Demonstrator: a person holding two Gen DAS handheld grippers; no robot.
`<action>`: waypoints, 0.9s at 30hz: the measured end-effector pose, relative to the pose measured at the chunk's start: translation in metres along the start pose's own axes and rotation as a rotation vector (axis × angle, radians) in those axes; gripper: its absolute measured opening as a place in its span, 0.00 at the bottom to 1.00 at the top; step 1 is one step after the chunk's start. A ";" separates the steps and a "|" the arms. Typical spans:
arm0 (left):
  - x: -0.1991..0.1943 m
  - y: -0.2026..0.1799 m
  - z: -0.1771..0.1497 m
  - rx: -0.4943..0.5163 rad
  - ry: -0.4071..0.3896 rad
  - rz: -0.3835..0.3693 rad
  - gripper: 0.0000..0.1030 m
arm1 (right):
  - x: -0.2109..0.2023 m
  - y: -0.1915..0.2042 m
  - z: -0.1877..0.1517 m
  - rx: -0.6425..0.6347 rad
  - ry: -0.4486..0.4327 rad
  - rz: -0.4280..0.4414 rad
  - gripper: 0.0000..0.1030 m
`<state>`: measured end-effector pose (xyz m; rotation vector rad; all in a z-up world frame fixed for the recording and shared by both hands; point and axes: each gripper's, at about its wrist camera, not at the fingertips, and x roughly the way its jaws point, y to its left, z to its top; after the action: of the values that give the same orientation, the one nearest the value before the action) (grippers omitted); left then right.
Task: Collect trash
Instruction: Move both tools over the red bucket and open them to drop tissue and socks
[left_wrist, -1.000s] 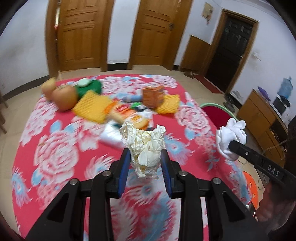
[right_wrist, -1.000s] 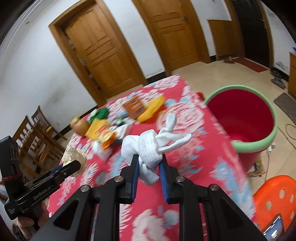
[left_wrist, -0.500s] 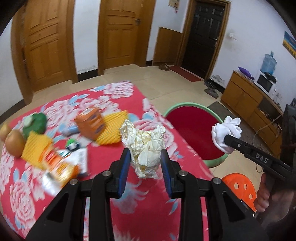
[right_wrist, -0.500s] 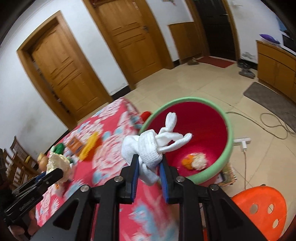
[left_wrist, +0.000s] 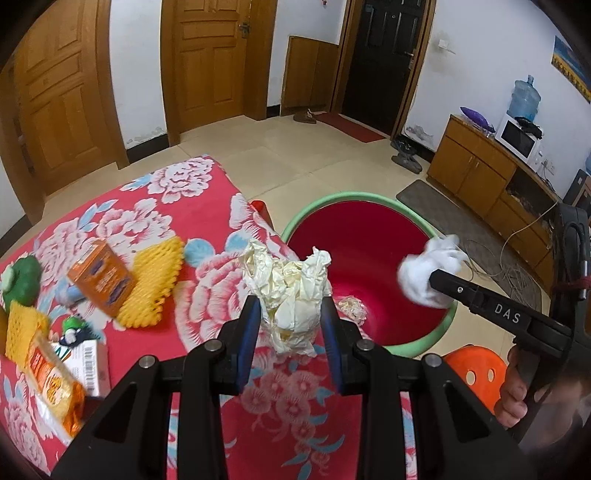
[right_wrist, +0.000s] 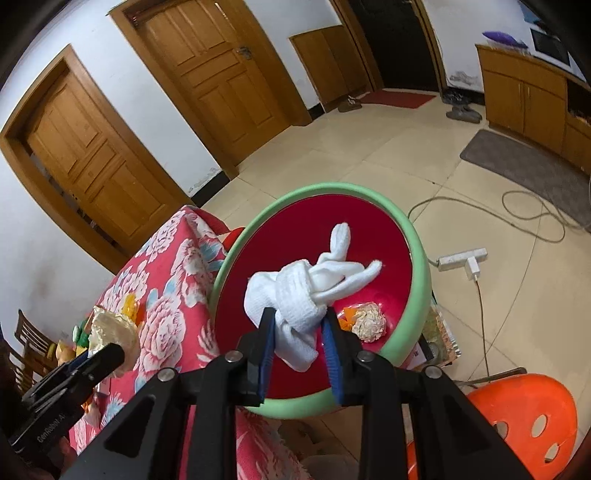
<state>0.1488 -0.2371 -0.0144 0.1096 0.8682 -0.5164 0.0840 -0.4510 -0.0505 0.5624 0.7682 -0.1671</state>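
My left gripper (left_wrist: 290, 325) is shut on a crumpled cream paper wad (left_wrist: 291, 291), held over the table's right edge beside the bin. My right gripper (right_wrist: 297, 332) is shut on a knotted white cloth (right_wrist: 306, 291) and holds it above the open red bin with a green rim (right_wrist: 417, 236). The bin (left_wrist: 332, 201) stands on the floor against the table. A crumpled paper ball (right_wrist: 367, 319) and an orange scrap lie at its bottom. The right gripper with the cloth (left_wrist: 428, 273) also shows in the left wrist view, over the bin's right side.
The red floral table (left_wrist: 207, 291) carries an orange box (left_wrist: 101, 275), yellow foam nets (left_wrist: 155, 280), a snack packet (left_wrist: 51, 384) and a green item (left_wrist: 20, 277). An orange stool (right_wrist: 524, 417) stands right of the bin. A power strip (right_wrist: 461, 258) and cables lie on the floor.
Both grippers swung right, from over the table toward the bin. The white cloth now hangs over the bin's opening and the paper wad is at the table edge. Both grips unchanged.
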 end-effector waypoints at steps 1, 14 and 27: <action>0.001 -0.001 0.001 0.002 0.000 -0.001 0.32 | 0.001 -0.002 0.000 0.009 0.000 0.005 0.31; 0.024 -0.021 0.013 0.046 0.018 -0.015 0.32 | -0.018 -0.011 -0.002 0.072 -0.050 0.023 0.44; 0.049 -0.052 0.023 0.123 0.019 -0.046 0.50 | -0.035 -0.022 -0.008 0.096 -0.095 -0.028 0.47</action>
<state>0.1661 -0.3083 -0.0305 0.2074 0.8586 -0.6124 0.0464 -0.4667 -0.0401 0.6300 0.6786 -0.2556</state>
